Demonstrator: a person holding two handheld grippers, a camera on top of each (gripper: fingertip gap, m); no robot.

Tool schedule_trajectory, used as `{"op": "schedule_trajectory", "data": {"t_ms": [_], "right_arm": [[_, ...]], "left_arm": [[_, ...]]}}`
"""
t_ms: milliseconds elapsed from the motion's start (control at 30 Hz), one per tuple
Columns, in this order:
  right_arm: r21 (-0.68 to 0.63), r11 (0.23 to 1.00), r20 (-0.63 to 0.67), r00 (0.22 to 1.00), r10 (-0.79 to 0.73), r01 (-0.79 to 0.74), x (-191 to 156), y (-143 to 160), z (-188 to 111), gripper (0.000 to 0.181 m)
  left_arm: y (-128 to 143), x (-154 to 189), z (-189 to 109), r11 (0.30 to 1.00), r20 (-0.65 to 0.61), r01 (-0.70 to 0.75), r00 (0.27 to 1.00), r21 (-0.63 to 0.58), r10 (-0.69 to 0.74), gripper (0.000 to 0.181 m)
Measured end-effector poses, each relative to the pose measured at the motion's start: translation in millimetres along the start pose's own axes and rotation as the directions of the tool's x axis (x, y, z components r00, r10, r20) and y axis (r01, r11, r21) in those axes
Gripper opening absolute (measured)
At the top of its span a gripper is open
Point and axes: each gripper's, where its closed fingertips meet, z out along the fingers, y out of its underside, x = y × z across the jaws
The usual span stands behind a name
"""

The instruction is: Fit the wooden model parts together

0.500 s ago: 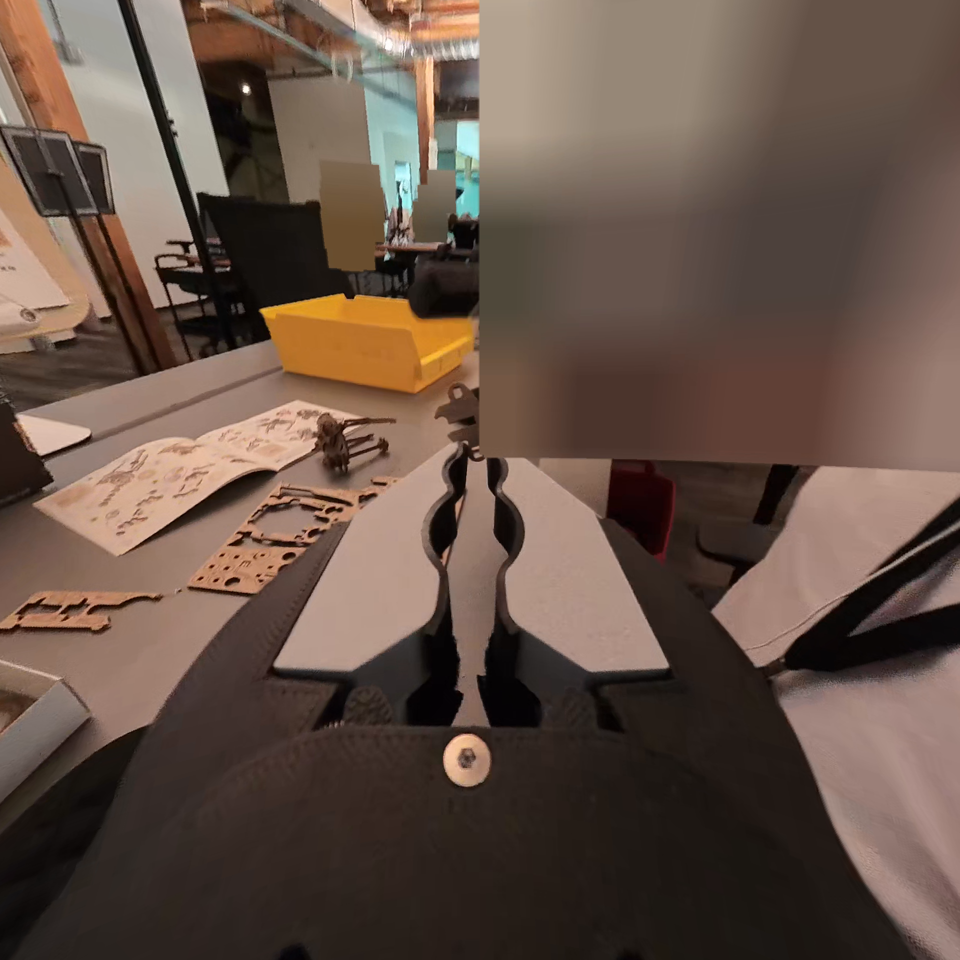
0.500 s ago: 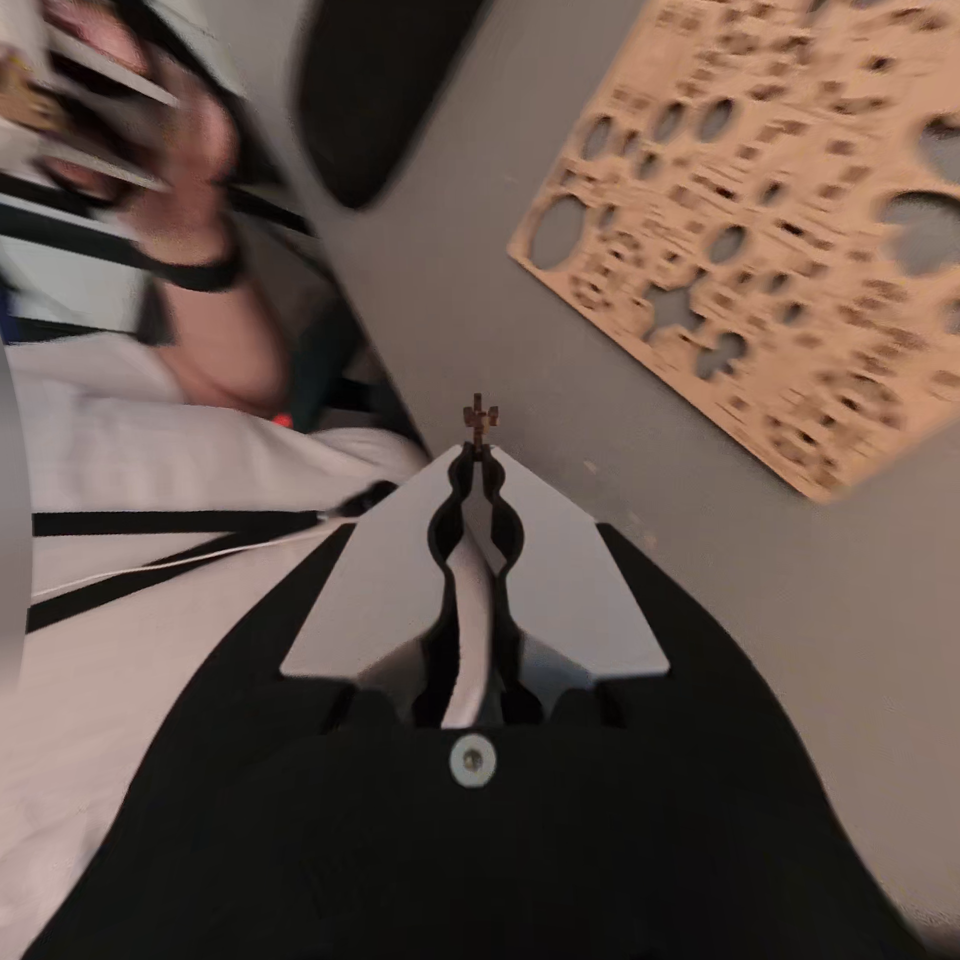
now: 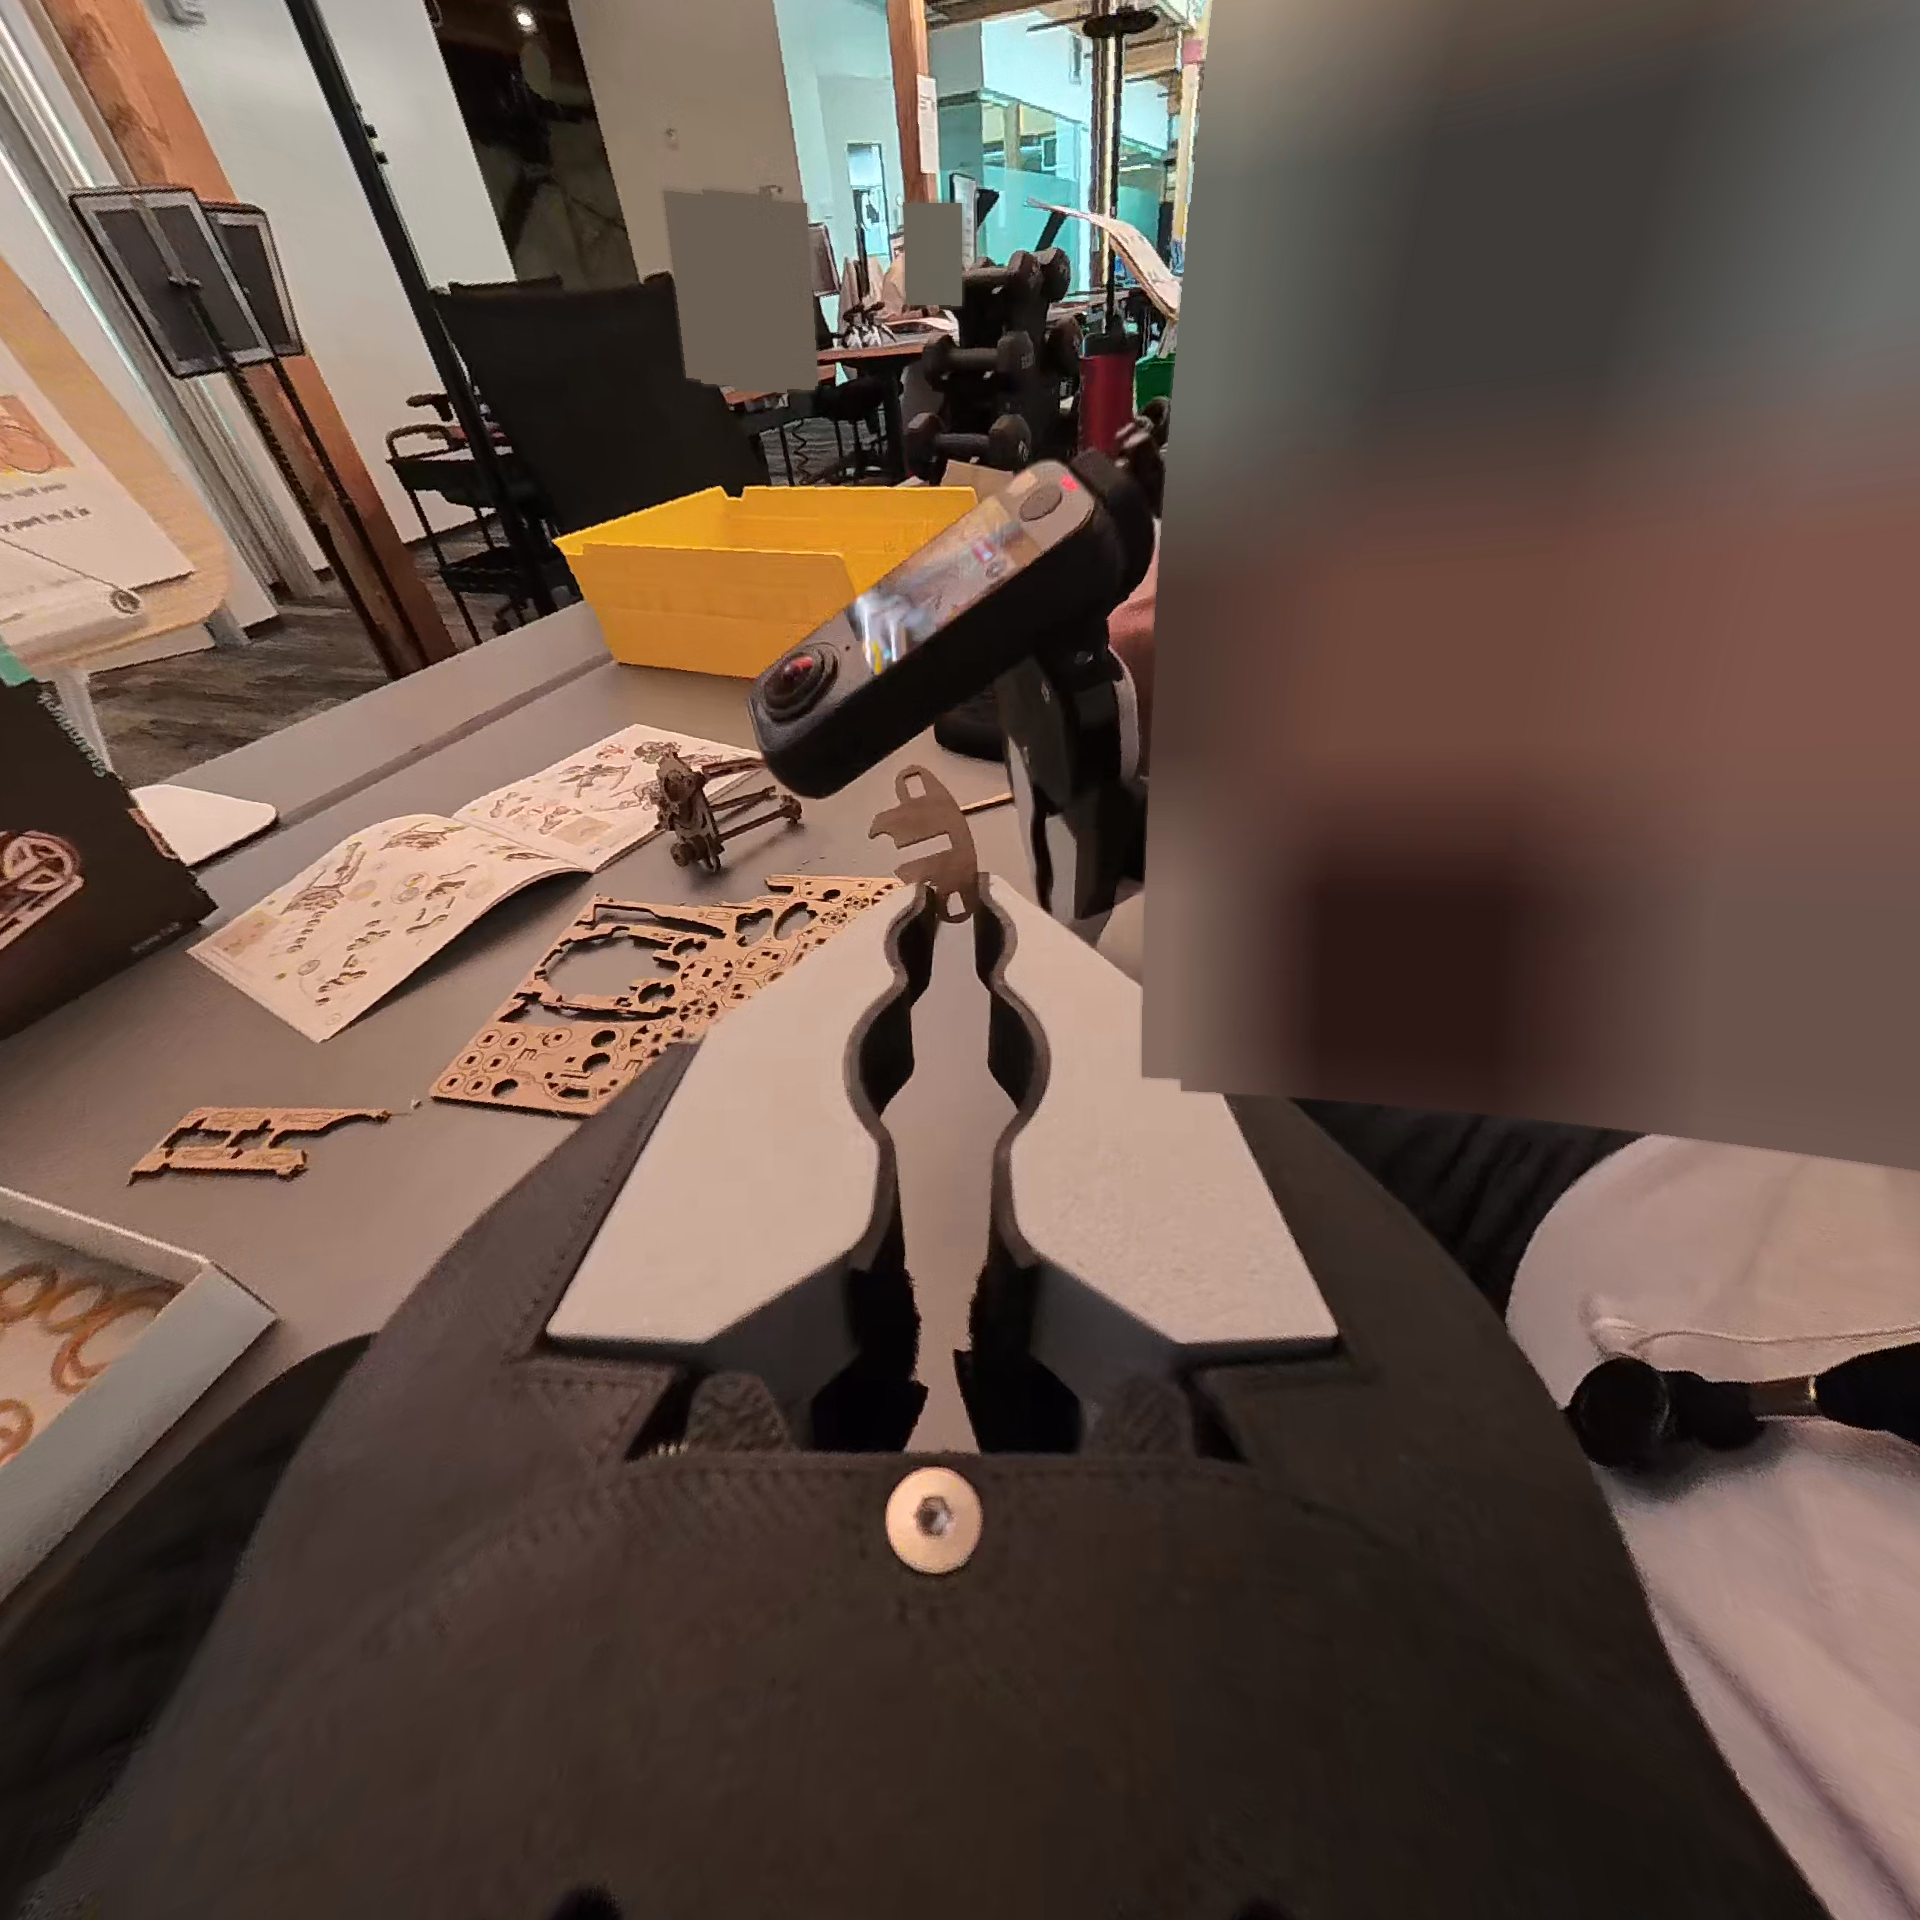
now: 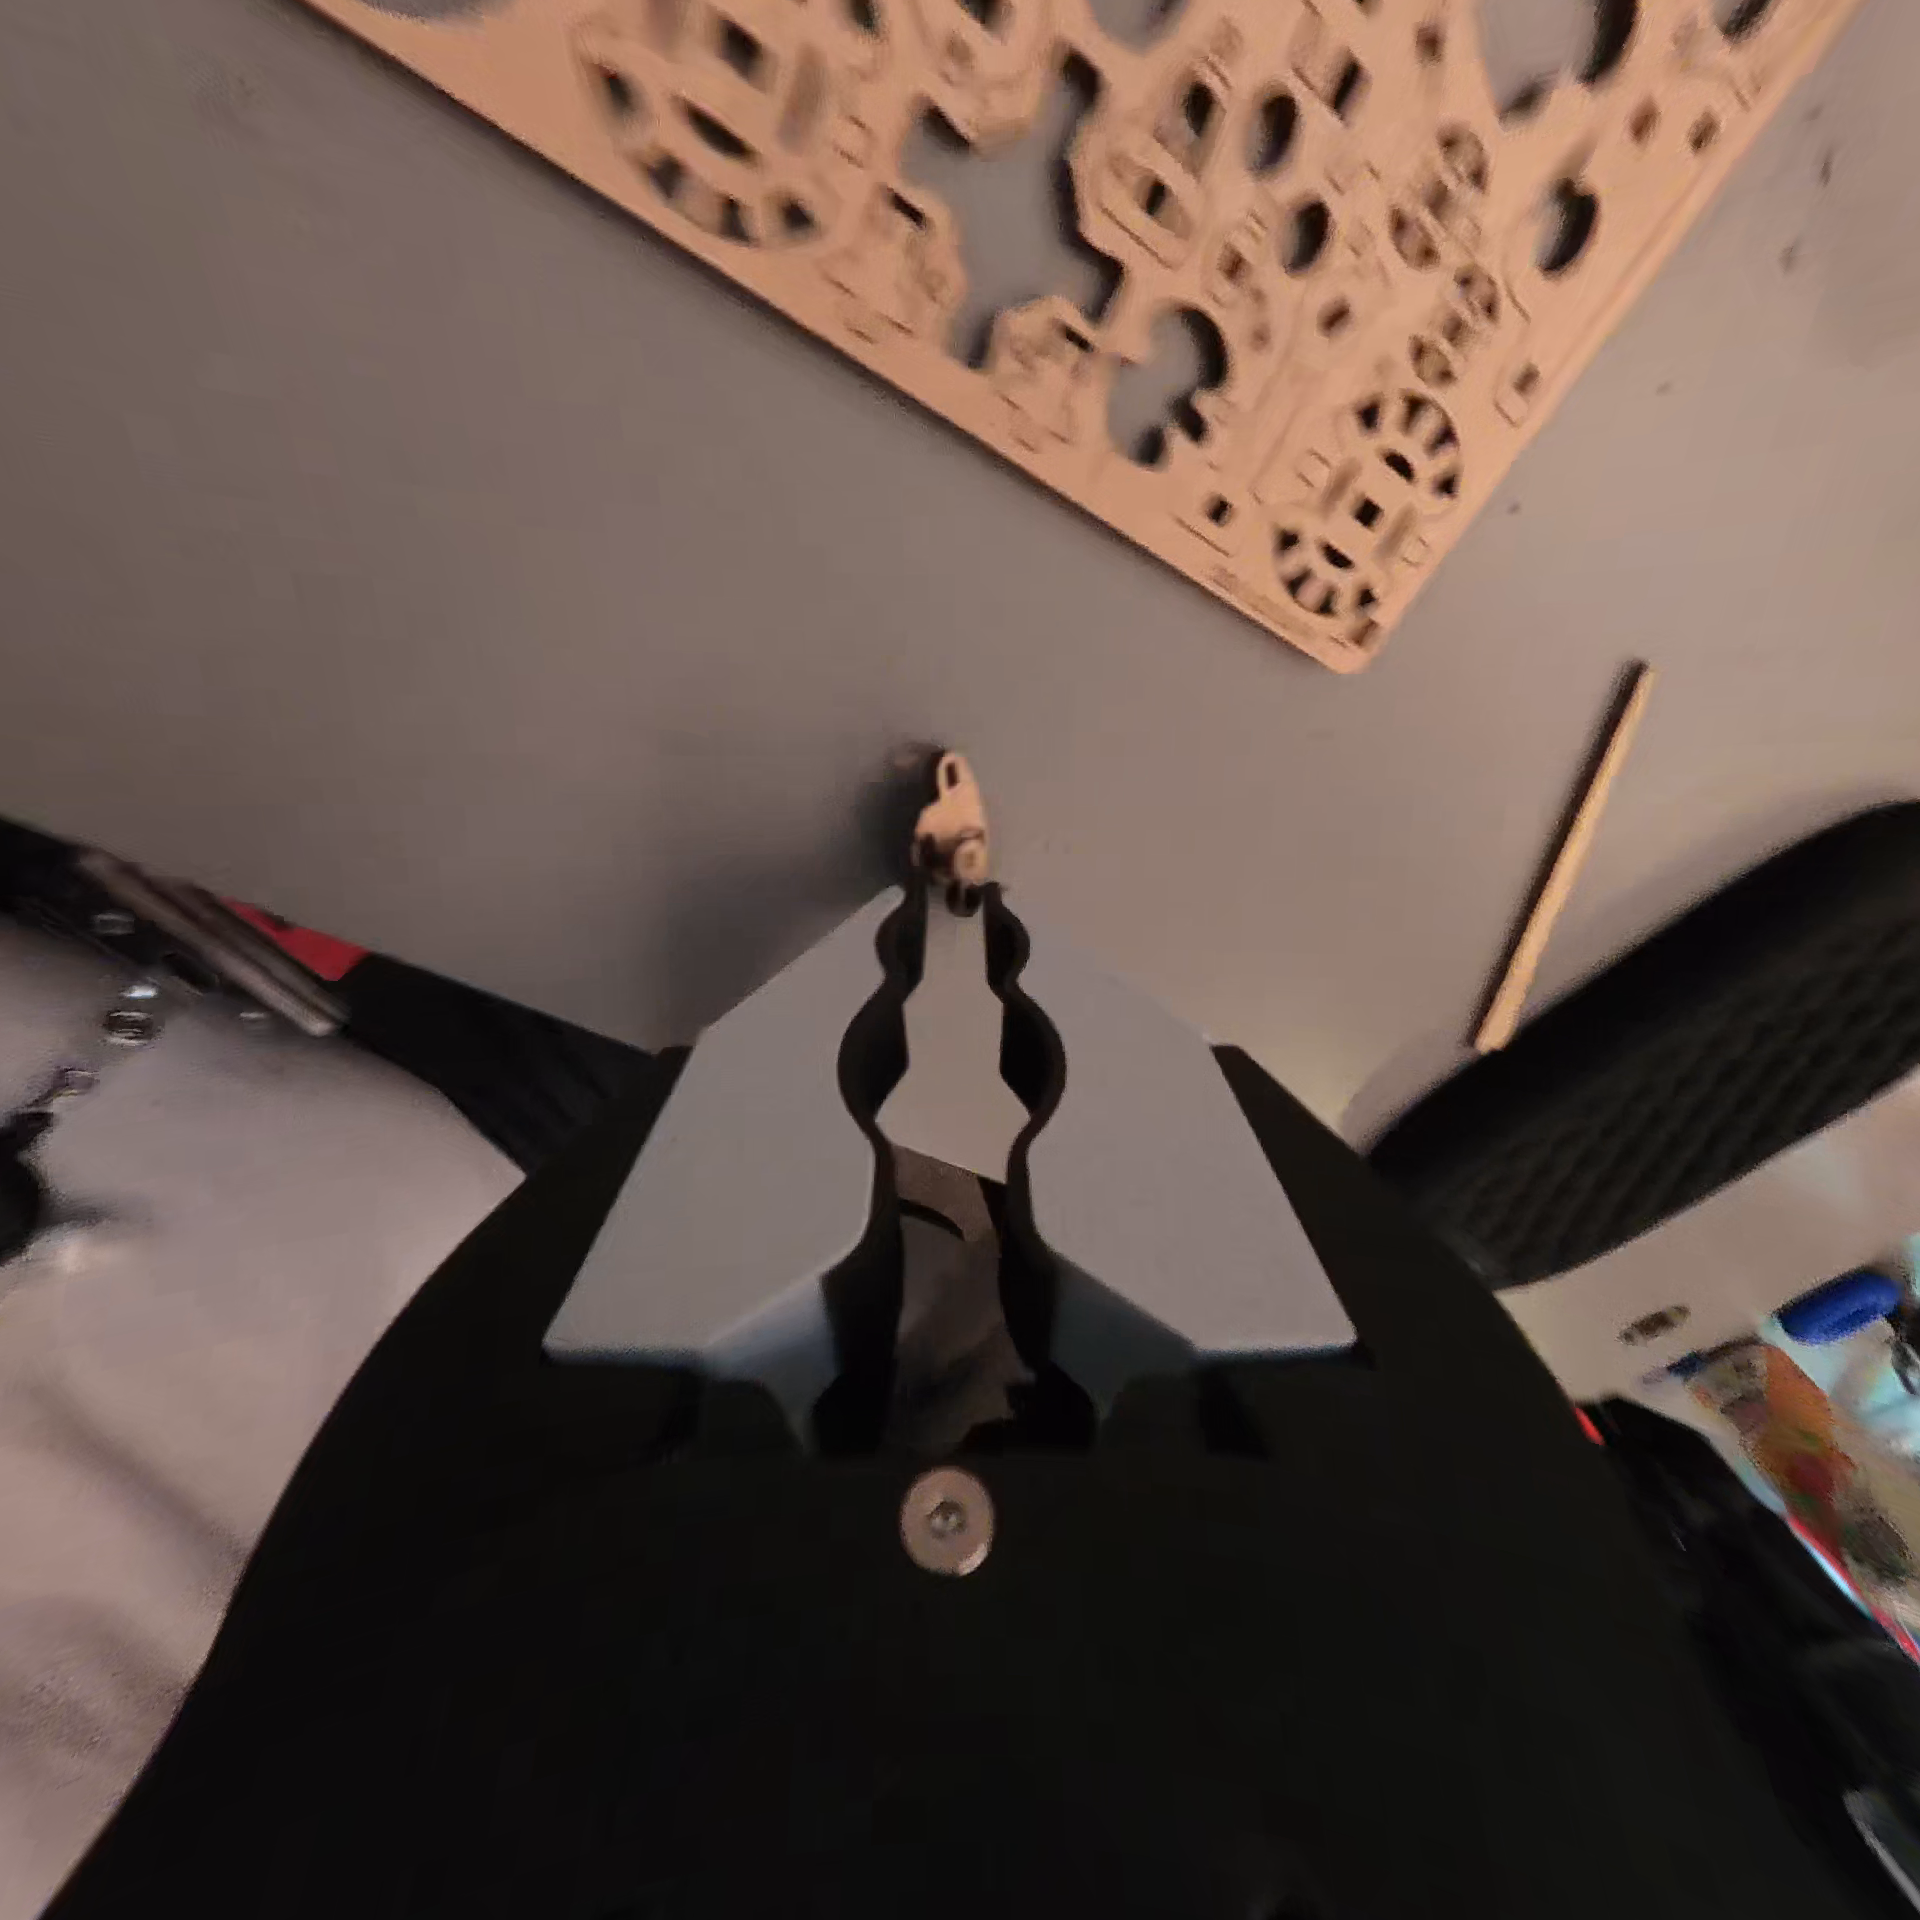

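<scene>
Between the tips of my left gripper (image 3: 948, 902) I have a flat wooden part (image 3: 928, 844) pinched by its lower edge, standing upright above the grey table (image 3: 125, 1060). My right gripper (image 4: 948, 891) is likewise clamped, on a much smaller wooden piece (image 4: 948, 823) that pokes out just past its tips; that view is blurred, so I can't make out its shape well. Both parts are held in the air and apart, so I judge the join itself is not yet made: I have to bring the two together and press one into the other. Farther back on the table a small partly built model (image 3: 698, 821) stands beside an open instruction booklet (image 3: 436, 894), which suggests some assembly is done. Punched-out wooden sheets (image 3: 665, 987) lie near it, many slots empty, and a yellow bin (image 3: 748, 582) sits behind.
</scene>
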Motion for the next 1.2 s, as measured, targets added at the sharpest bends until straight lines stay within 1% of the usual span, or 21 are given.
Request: {"op": "schedule_trajectory", "data": {"t_ms": [67, 133, 167, 233, 300, 367, 400, 433, 467, 500, 567, 600, 700, 733, 800, 900, 933, 1000, 1033, 1133, 1200], "right_arm": [[0.059, 0.998, 0.023, 1.0, -0.008, 0.006, -12.9, -9.4, -9.2, 0.013], [0.088, 0.996, 0.032, 0.999, -0.032, 0.029, -18.6, -12.2, -17.8, 0.022], [0.103, 0.994, 0.076, 0.996, -0.042, 0.034, -24.4, -12.0, -22.3, 0.023], [0.155, 0.988, 0.22, 0.974, -0.057, 0.023, -38.9, -10.9, -34.7, 0.026], [0.193, 0.981, 0.275, 0.96, -0.06, 0.006, -32.9, -3.4, -43.8, 0.023], [0.243, 0.969, 0.26, 0.959, -0.109, 0.044, -15.2, 5.9, -44.0, 0.014], [0.284, 0.955, 0.208, 0.967, -0.15, 0.087, -1.2, 7.0, -39.5, 0.011], [0.349, 0.928, 0.147, 0.971, -0.191, 0.13, 12.8, 2.4, -34.0, 0.01], [0.416, 0.895, 0.123, 0.966, -0.228, 0.158, 19.6, -3.7, -27.9, 0.007], [0.465, 0.874, 0.146, 0.961, -0.235, 0.143, 20.5, -8.0, -21.6, 0.001], [0.523, 0.847, 0.249, 0.935, -0.254, 0.091, 8.6, -12.7, -17.8, 0.0], [0.545, 0.835, 0.237, 0.941, -0.244, 0.079, 10.3, -15.9, -17.1, 0.0], [0.558, 0.814, 0.119, 0.956, -0.27, 0.16, 14.7, -19.8, -9.5, 0.0], [0.545, 0.818, 0.113, 0.951, -0.288, 0.182, 10.7, -19.0, -5.5, 0.0], [0.54, 0.818, 0.151, 0.933, -0.328, 0.199, -5.2, -17.4, -4.0, 0.0], [0.59, 0.785, 0.275, 0.866, -0.417, 0.19, -46.3, -16.8, -20.7, 0.0], [0.602, 0.771, 0.27, 0.856, -0.442, 0.209, -53.7, -18.1, -22.9, 0.0], [0.613, 0.742, 0.191, 0.861, -0.471, 0.27, -51.4, -18.0, -23.0, 0.0], [0.628, 0.729, 0.175, 0.864, -0.473, 0.271, -47.6, -16.8, -25.5, 0.0], [0.678, 0.7, 0.24, 0.833, -0.499, 0.224, -39.0, -6.8, -31.4, 0.0], [0.686, 0.699, 0.227, 0.855, -0.467, 0.201, -20.6, -7.4, -22.2, 0.008]], "left_arm": [[-0.6, 0.9, -6.4, 1.0, 0.016, 0.004, 1.0, 0.01, -0.005, 0.006], [-1.2, 2.3, -11.4, 1.0, 0.026, 0.009, 1.0, 0.021, -0.01, 0.006], [-1.1, 3.5, -13.5, 1.0, 0.029, 0.012, 0.999, 0.022, -0.013, 0.006], [0.1, 5.2, -17.7, 1.0, 0.04, 0.009, 0.999, 0.016, -0.009, 0.006], [1.4, 7.1, -22.6, 1.0, 0.048, 0.002, 0.999, 0.013, -0.002, 0.006], [1.9, 7.8, -28.2, 1.0, 0.059, -0.001, 0.998, 0.018, 0.0, 0.006], [2.3, 8.0, -30.7, 1.0, 0.062, 0.003, 0.998, 0.02, -0.004, 0.006], [3.0, 8.0, -32.6, 1.0, 0.064, 0.01, 0.998, 0.021, -0.011, 0.006], [3.5, 8.2, -33.9, 1.0, 0.062, 0.016, 0.998, 0.022, -0.017, 0.006], [3.8, 8.5, -34.3, 1.0, 0.061, 0.021, 0.998, 0.023, -0.023, 0.006], [5.3, 8.0, -33.5, 1.0, 0.065, 0.027, 0.998, 0.012, -0.027, 0.006], [6.8, 7.8, -32.5, 1.0, 0.069, 0.025, 0.997, 0.0, -0.025, 0.006], [8.7, 8.6, -27.1, 1.0, 0.069, 0.016, 0.998, -0.022, -0.014, 0.006], [9.1, 9.0, -24.7, 0.999, 0.067, 0.015, 0.998, -0.029, -0.013, 0.006], [11.1, 8.3, -19.4, 0.999, 0.069, 0.011, 0.998, -0.048, -0.007, 0.006], [17.3, 5.9, -11.6, 0.996, 0.073, 0.003, 0.997, -0.085, 0.003, 0.006], [20.3, 4.9, -9.0, 0.995, 0.075, 0.003, 0.997, -0.098, 0.004, 0.006], [27.5, 3.1, -4.2, 0.992, 0.076, 0.012, 0.997, -0.126, -0.002, 0.006], [30.8, 3.0, -2.0, 0.99, 0.074, 0.016, 0.997, -0.137, -0.006, 0.006], [38.7, 4.0, 3.6, 0.986, 0.068, 0.022, 0.998, -0.165, -0.01, 0.006], [44.0, 6.5, 9.9, 0.983, 0.051, 0.029, 0.999, -0.182, -0.02, 0.006]]}}
